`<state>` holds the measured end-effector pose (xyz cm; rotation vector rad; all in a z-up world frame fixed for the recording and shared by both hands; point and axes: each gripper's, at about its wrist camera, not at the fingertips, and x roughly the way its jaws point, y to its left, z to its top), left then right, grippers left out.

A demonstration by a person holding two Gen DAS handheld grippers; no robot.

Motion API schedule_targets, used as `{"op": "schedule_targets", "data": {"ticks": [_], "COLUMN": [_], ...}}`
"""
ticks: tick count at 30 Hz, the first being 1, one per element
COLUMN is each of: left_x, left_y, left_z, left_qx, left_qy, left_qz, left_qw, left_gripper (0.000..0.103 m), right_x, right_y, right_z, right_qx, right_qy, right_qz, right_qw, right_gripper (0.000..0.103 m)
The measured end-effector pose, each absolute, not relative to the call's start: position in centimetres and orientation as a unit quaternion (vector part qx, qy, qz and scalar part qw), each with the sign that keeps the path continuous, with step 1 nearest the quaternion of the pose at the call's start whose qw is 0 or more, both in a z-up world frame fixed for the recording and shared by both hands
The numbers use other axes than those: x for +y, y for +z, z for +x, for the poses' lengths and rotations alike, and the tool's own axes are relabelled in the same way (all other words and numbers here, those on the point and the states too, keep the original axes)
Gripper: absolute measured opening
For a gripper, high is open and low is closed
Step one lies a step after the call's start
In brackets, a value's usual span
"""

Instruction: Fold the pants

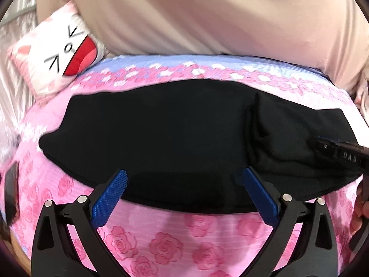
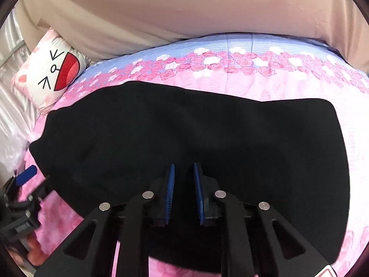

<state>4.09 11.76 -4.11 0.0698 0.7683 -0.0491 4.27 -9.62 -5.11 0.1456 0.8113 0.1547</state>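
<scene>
The left gripper (image 1: 184, 177), jaws wide apart, hovers over black pants (image 1: 161, 138) on a rose-print bedspread (image 1: 161, 242).

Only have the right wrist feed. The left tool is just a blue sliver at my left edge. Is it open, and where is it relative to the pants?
Observer: The left tool is wide open and grips nothing. It sits over the near edge of the black pants.
Operator: Is the cloth flat? It's one black blob here.
Observer: No. The left wrist view shows a bunched ridge toward the pants' right end, where the cloth looks doubled over.
Operator: Where's my right tool from there?
Observer: The right tool comes in from the right edge of that view, over the doubled part. Its tip is blurred, so I can't tell whether it touches the cloth.
</scene>
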Motion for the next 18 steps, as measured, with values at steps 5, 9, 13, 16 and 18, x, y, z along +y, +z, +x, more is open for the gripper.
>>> {"op": "schedule_targets", "data": {"ticks": [5,9,13,16,18], "left_x": [9.3,8.0,7.2,6.7,6.5], "left_y": [-3.4,-3.3,-3.5,-3.6,-3.8], "left_z": [4.0,4.2,4.4,4.6,4.8], "left_qx": [0.371,0.376,0.379,0.382,0.385], "left_qy": [-0.031,-0.032,-0.033,-0.032,-0.029], "left_qz": [0.063,0.07,0.08,0.088,0.089], "left_qw": [0.926,0.923,0.921,0.919,0.918], "left_gripper": [0.098,0.098,0.098,0.098,0.098], "right_x": [-10.5,-11.9,-7.5,-3.6,-3.3], "right_y": [-3.6,-5.6,-5.5,-5.8,-5.2], "right_z": [5.7,8.7,9.3,9.7,9.5], "right_qx": [0.366,0.39,0.385,0.384,0.376], "right_qy": [0.038,0.005,0.057,0.075,0.083], "right_qz": [0.062,0.085,0.049,-0.013,-0.011], "right_qw": [0.928,0.917,0.92,0.92,0.923], "right_gripper": [0.015,0.017,0.024,0.023,0.022]}}
